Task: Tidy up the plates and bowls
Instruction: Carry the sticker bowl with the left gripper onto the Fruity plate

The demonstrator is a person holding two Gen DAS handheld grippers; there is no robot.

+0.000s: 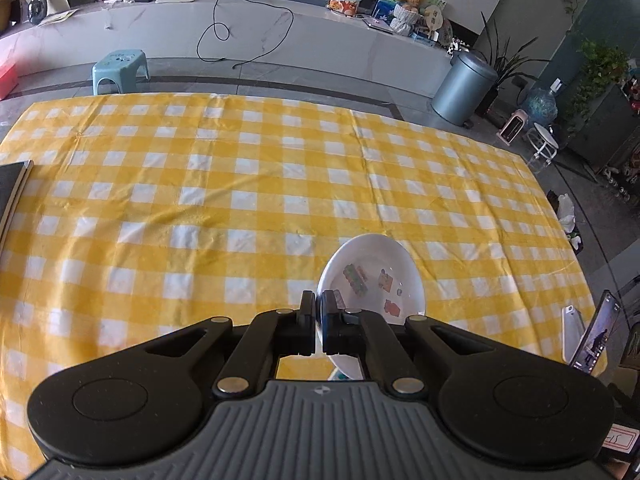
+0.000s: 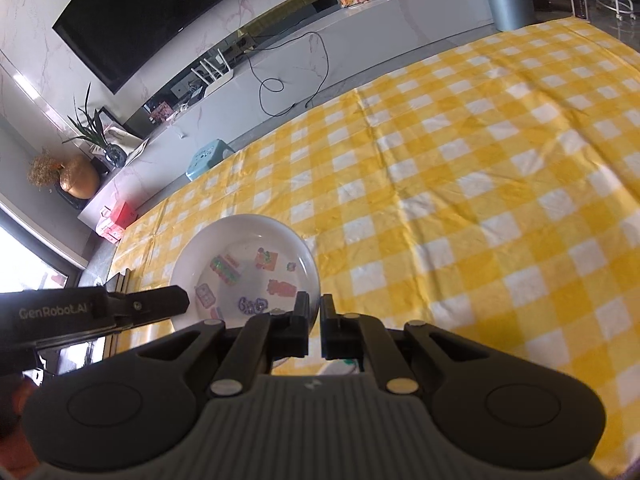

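Observation:
A white plate [image 1: 372,268] with colourful cartoon stickers inside hangs tilted above the yellow checked tablecloth [image 1: 240,180]. My left gripper [image 1: 319,300] is shut on its left rim, the thin edge pinched between the two black pads. In the right wrist view the same plate [image 2: 240,248] shows its full inside, and my right gripper [image 2: 315,304] is shut on its right rim. The left gripper [image 2: 176,300] reaches in from the left there and meets the plate's opposite edge. The near part of the plate is hidden behind the gripper bodies.
A dark flat book-like object [image 1: 12,188] lies at the table's left edge. A phone on a stand [image 1: 596,336] stands off the right corner. Beyond the far edge are a blue stool [image 1: 120,68] and a grey bin [image 1: 464,84].

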